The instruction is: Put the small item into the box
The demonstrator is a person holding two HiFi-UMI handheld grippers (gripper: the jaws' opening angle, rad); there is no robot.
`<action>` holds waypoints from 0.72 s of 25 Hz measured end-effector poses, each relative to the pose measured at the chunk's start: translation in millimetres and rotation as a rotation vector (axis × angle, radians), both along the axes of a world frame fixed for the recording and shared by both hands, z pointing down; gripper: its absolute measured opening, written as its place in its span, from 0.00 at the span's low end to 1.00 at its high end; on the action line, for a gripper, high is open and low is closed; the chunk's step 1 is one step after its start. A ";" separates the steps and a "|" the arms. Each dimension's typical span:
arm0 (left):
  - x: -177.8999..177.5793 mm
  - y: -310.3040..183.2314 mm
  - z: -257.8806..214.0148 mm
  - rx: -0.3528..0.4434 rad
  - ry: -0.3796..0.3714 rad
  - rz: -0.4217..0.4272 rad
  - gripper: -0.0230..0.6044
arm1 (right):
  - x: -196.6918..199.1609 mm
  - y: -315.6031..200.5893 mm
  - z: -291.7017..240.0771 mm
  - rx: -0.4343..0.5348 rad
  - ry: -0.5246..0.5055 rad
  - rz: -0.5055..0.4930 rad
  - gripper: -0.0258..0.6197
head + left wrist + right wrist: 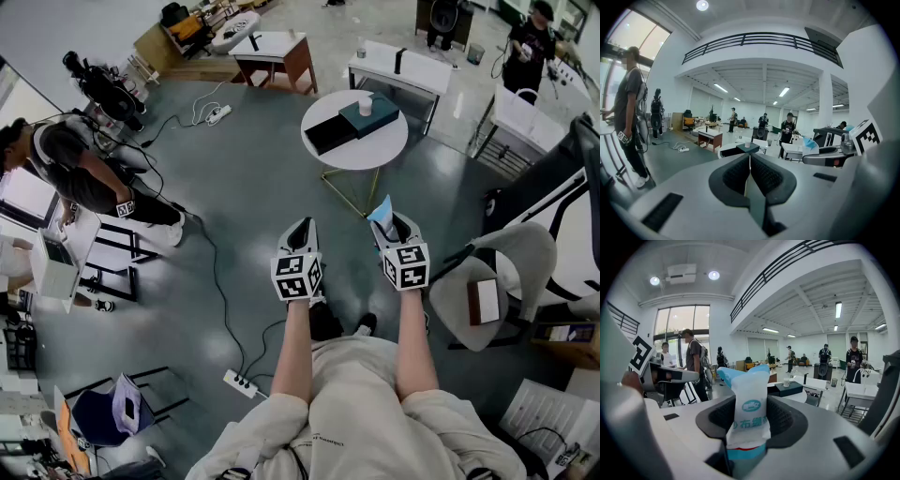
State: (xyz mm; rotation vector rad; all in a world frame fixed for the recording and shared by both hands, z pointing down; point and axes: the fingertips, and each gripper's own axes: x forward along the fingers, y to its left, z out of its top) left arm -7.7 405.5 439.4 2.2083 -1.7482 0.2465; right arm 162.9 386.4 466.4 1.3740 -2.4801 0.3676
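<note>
My right gripper (392, 228) (749, 420) is shut on a small white and blue packet (749, 411) (382, 214), which stands upright between its pads. My left gripper (299, 236) (750, 171) is shut with nothing between its pads. Both are held over the floor, short of a round white table (375, 148) (812, 396). On that table lie a dark box (368, 116) (789, 388) (748, 148), a black flat tray (329, 132) beside it and a white cup (365, 106) (786, 381).
A grey chair (506, 281) with a small box on its seat stands at my right. A power strip (242, 383) and cable lie on the floor at my left. A person (84, 173) stands by a desk at far left; more tables and people are farther back.
</note>
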 end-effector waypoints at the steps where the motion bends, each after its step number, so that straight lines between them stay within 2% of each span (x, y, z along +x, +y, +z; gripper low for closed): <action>1: 3.2 0.8 0.3 0.001 -0.001 0.004 0.07 | 1.0 0.5 0.2 0.001 -0.002 -0.002 0.38; 14: 27.8 12.6 -4.4 0.013 -0.029 0.017 0.07 | 17.2 7.1 -1.0 0.015 -0.026 -0.009 0.38; 18: 29.1 16.7 -5.5 0.013 -0.047 0.028 0.07 | 13.4 9.6 -1.5 -0.028 -0.111 -0.045 0.38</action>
